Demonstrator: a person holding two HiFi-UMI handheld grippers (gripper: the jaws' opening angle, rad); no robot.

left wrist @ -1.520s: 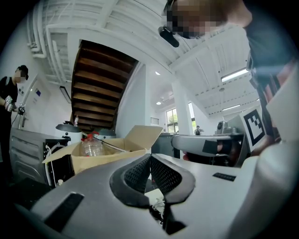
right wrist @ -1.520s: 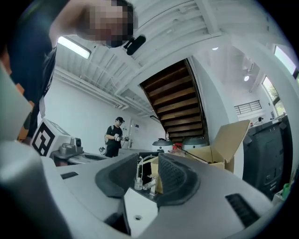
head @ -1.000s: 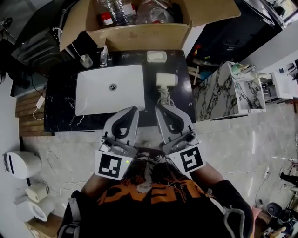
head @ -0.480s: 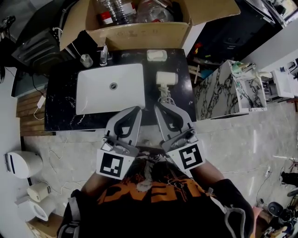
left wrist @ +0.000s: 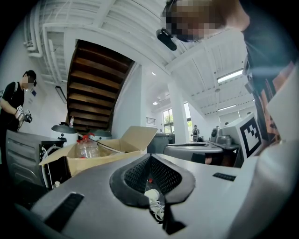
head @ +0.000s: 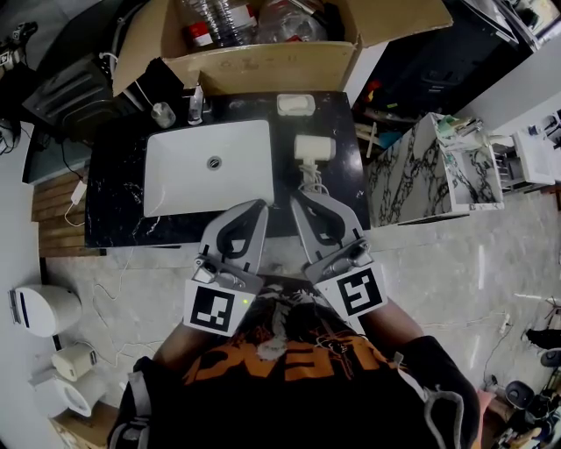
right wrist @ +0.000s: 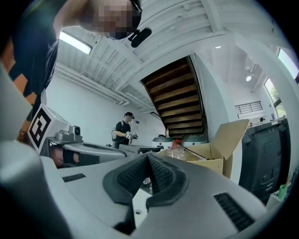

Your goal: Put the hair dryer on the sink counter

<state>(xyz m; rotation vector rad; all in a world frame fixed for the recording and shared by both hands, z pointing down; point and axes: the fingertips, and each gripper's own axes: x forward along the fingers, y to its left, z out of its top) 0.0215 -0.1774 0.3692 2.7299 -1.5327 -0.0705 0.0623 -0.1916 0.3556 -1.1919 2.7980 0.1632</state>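
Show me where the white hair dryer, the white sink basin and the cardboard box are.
white hair dryer (head: pixel 313 147), head view, middle of its barrel
white rectangular sink basin (head: pixel 180 180), head view, bare left half of its bottom
brown cardboard box (head: pixel 263 68), head view, front wall

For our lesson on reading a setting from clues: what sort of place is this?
Probably a mock bathroom set up in a workshop hall: a black sink counter with a white basin, what looks like a toilet nearby, and a cardboard box of bottles behind it.
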